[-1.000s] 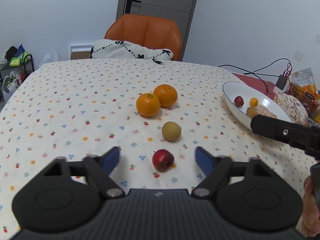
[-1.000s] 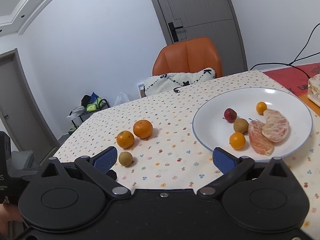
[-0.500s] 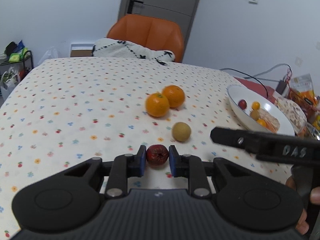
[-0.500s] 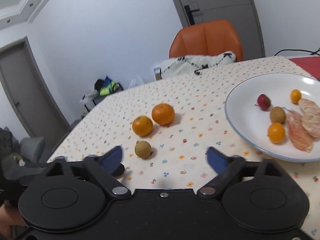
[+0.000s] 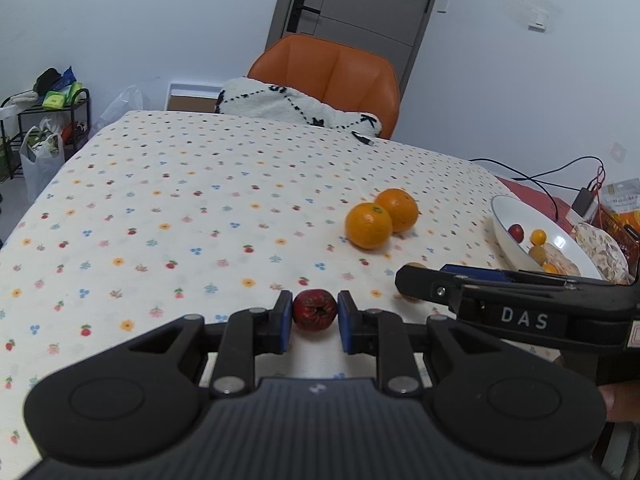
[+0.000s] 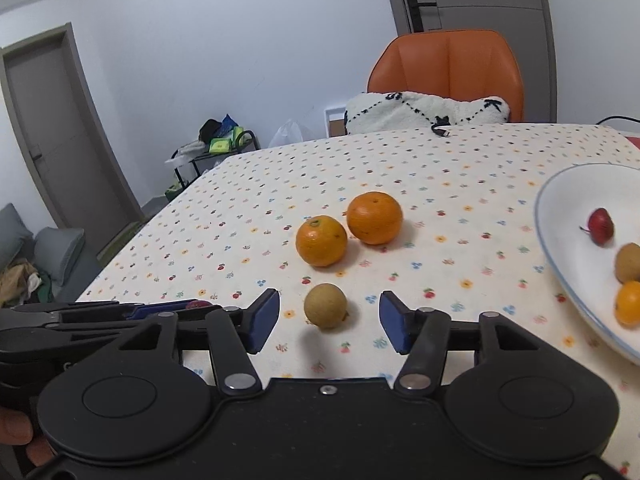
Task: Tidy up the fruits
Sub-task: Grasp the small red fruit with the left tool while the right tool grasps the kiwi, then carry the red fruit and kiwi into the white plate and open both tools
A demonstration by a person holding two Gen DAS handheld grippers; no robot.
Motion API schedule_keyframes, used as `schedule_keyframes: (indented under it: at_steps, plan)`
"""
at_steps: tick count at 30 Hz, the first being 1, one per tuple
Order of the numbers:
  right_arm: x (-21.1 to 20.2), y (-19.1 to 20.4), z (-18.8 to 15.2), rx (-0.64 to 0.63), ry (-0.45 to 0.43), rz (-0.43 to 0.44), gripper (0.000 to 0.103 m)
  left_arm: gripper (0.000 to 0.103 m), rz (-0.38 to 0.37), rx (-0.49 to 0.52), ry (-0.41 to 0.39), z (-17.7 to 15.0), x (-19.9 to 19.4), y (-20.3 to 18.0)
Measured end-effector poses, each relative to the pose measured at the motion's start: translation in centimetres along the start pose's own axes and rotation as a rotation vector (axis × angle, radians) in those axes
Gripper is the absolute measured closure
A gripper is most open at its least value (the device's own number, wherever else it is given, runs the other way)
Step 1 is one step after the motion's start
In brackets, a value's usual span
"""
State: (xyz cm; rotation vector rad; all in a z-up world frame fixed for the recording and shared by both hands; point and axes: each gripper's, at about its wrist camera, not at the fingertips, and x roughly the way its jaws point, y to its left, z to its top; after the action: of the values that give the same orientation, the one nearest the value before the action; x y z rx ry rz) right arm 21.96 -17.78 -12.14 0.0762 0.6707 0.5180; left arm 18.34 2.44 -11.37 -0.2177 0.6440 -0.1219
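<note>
My left gripper [image 5: 315,322] is shut on a small dark red fruit [image 5: 315,311], held just above the flowered tablecloth. My right gripper [image 6: 327,322] is open, its blue pads on either side of a small brown round fruit [image 6: 325,305] that lies on the cloth. Two oranges [image 6: 321,241] [image 6: 374,218] lie touching just beyond it; they also show in the left wrist view [image 5: 368,225]. The white plate [image 6: 560,216] at the right holds a red fruit [image 6: 601,227], a brown fruit, small orange fruits and peeled segments.
An orange chair [image 5: 326,68] with a white blanket [image 5: 296,108] stands at the table's far edge. Cables, a charger [image 5: 584,200] and snack packets lie beyond the plate at the right. A small rack [image 5: 44,120] and bags stand on the floor at the left.
My left gripper closed on the red fruit and lifted it slightly. My right gripper swung left from the plate to the brown fruit and now straddles it, with its jaws narrowed.
</note>
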Motion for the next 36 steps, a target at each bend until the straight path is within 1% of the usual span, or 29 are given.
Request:
schedule_keyframes:
  at_steps: [2,3,4,5,6,9,11,20,26,33,36]
  plan:
    - [0.3,0.3,0.0,-0.005,-0.002,-0.002,0.052,0.081,0.005,-0.009,-0.002,0.1,0.0,0.2]
    - [0.5,0.3,0.0,-0.008,-0.001,0.0,0.056,0.081,0.006,-0.012,-0.003,0.1,0.0,0.3]
    - [0.7,0.4,0.0,-0.014,0.002,0.001,0.068,0.081,0.006,-0.013,-0.003,0.1,-0.1,0.4]
    - [0.9,0.4,0.0,-0.021,0.014,-0.002,0.075,0.081,0.007,-0.014,-0.004,0.2,-0.1,0.4]
    - [0.9,0.3,0.0,-0.011,0.019,0.0,0.08,0.081,0.008,-0.017,-0.005,0.2,-0.2,0.4]
    - [-0.2,-0.1,0.0,0.02,-0.015,0.016,0.08,0.081,0.005,-0.018,-0.008,0.4,-0.3,0.2]
    - [-0.8,-0.3,0.0,0.014,-0.022,0.009,0.08,0.081,-0.001,-0.012,-0.015,0.5,-0.4,-0.3]
    - [-4.0,-2.1,-0.1,0.061,-0.079,-0.006,0.08,0.081,-0.036,0.034,-0.048,1.2,-1.0,-3.4]
    - [-6.1,-3.7,-0.1,0.086,-0.121,-0.031,0.08,0.081,-0.058,0.051,-0.075,1.5,-1.2,-5.5]
    - [-8.2,-5.5,-0.6,0.105,-0.157,-0.07,0.08,0.081,-0.097,0.078,-0.081,1.7,-0.9,-8.2]
    - [-9.0,-6.3,-0.7,0.12,-0.172,-0.082,0.08,0.081,-0.103,0.088,-0.095,1.8,-0.9,-9.2]
